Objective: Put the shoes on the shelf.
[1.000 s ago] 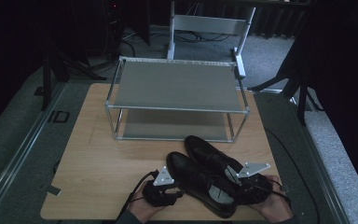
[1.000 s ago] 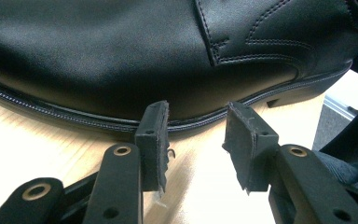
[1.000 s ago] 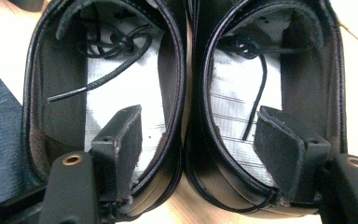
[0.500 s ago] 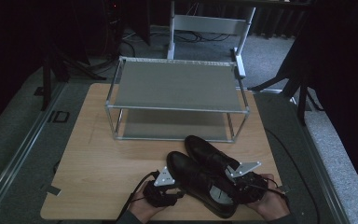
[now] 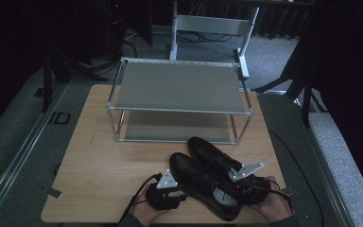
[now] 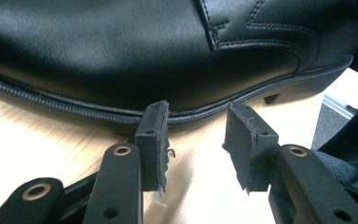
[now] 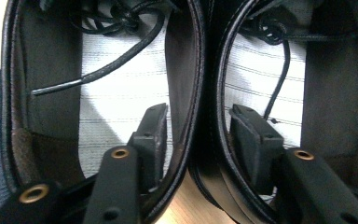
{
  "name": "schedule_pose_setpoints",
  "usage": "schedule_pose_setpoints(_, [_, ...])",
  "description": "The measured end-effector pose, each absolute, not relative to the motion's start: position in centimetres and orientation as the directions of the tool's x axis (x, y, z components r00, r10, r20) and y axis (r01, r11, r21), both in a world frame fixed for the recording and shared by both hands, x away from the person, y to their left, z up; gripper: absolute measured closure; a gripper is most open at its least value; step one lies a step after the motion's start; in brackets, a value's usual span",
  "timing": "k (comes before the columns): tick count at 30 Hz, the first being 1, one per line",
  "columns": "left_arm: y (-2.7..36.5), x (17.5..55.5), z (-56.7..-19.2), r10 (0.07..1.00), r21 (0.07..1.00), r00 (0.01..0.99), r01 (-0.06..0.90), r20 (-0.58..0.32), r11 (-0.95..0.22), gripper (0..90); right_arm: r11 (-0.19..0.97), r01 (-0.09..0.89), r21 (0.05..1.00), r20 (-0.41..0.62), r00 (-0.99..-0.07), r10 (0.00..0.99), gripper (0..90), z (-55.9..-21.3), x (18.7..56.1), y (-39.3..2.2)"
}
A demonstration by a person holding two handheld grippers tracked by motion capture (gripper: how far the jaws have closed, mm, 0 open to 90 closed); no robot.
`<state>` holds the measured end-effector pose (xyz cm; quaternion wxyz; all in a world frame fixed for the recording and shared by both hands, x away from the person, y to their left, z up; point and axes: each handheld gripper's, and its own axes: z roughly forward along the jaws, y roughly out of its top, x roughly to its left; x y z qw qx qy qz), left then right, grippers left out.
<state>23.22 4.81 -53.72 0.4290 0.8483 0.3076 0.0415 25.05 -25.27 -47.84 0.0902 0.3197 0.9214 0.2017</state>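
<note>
Glossy black leather shoes (image 5: 208,177), side by side

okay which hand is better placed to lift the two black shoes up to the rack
Right. The right gripper has one jaw inside each of the black shoes, straddling their adjoining inner walls, and its jaws have just been closing on them. The left gripper only rests open against one shoe's sole edge.

Both shoes (image 7: 186,93) are cut off by the right gripper view's edges; toes and heels lie outside the frame.

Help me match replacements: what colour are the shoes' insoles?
Pale grey with thin dark stripes; the insoles show best in the right gripper view.
</note>
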Motion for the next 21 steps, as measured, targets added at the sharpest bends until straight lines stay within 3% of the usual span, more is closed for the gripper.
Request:
schedule_pose_setpoints(10, [4.64,23.21,-53.85,0.556,0.750,0.809,0.486,-0.193,-0.447,59.8,0.700,0.560,0.443,0.011,-0.785,0.620,73.0,-47.91,25.27,-25.41])
schedule_pose_setpoints(21, [4.42,23.28,-54.03,0.553,0.748,0.808,0.491,-0.201,-0.446,59.8,0.671,0.578,0.464,0.067,-0.779,0.624,78.0,-48.07,25.69,-25.97])
